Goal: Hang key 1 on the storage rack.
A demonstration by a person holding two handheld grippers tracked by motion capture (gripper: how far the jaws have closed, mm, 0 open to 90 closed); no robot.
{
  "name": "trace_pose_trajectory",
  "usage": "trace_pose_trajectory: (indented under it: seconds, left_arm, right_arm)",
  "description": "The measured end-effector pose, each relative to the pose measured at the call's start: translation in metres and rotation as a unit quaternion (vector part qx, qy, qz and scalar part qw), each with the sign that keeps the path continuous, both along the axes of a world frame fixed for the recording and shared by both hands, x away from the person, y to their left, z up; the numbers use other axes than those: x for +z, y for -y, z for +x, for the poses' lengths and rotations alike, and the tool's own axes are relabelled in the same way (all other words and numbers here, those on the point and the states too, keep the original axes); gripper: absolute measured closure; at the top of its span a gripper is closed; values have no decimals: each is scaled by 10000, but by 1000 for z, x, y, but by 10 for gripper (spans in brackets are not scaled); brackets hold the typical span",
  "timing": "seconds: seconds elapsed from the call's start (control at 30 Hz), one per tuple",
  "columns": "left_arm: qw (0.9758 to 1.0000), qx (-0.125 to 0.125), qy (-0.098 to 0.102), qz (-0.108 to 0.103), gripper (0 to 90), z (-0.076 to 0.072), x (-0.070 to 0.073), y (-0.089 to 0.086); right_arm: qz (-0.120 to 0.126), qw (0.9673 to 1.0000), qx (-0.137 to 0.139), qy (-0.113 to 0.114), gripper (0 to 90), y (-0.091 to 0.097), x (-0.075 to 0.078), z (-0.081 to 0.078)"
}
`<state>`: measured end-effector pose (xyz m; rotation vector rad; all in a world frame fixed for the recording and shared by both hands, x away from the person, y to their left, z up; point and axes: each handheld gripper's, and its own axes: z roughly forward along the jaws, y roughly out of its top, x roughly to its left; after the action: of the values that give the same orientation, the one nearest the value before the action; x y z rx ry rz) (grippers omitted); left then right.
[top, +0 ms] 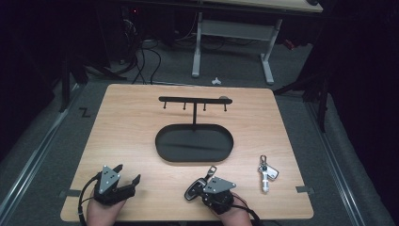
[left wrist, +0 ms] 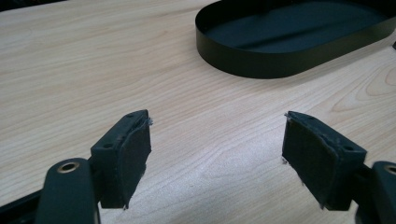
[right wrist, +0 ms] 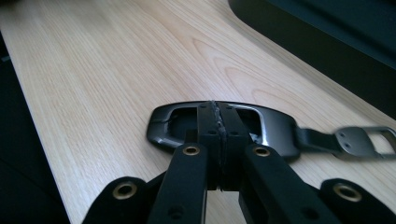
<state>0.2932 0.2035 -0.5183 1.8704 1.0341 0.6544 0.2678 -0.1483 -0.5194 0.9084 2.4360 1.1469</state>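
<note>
A black car key (top: pixel 196 187) lies near the table's (top: pixel 127 127) front edge, and the right gripper (top: pixel 205 188) is clenched on its looped end (right wrist: pixel 205 122), its strap and metal clip (right wrist: pixel 359 140) trailing toward the tray (top: pixel 194 142). A second, lighter key bunch (top: pixel 266 172) lies well apart to the right, so two sets in all, with one oval tray and one four-peg hanger bar (top: pixel 195 100). The left gripper (top: pixel 127 181) rests low near the front left edge, jaws spread wide over bare wood.

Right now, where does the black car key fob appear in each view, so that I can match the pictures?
High view: the black car key fob lies near the table's front edge, at the right claw.
Left gripper view: not in it.
Right gripper view: low centre, claw shut on it.
Shared landmark: the black oval tray.
</note>
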Motion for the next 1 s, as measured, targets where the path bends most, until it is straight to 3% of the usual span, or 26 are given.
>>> trace_pose_trajectory:
  seconds: [0.17, 0.27, 0.47, 0.63, 0.9, 1.0]
  left_arm:
    - [10000, -32, 11, -33, 246, -1, 1, 0]
    - [9999, -125, 8, -7, 246, 0, 1, 4]
    - [9997, -249, 15, 14, 250, 1, 1, 9]
    - [9995, -320, 63, 33, 252, 2, 2, 14]
    - [9989, -451, 149, -54, 248, 7, 6, 23]
    - [9984, -543, 136, -88, 246, 12, 6, 28]
  right_arm:
    - [-101, 9998, -156, 28, 900, 14, 1, 0]
    - [-103, 9993, -365, 8, 900, 36, 3, 2]
    - [-219, 9973, -703, 52, 900, 60, 4, 5]
    - [-91, 9978, -656, 91, 899, 60, 10, -3]
    - [-278, 9976, -617, -140, 900, 64, 1, -13]
    - [-408, 9965, -724, -103, 898, 70, -1, -15]
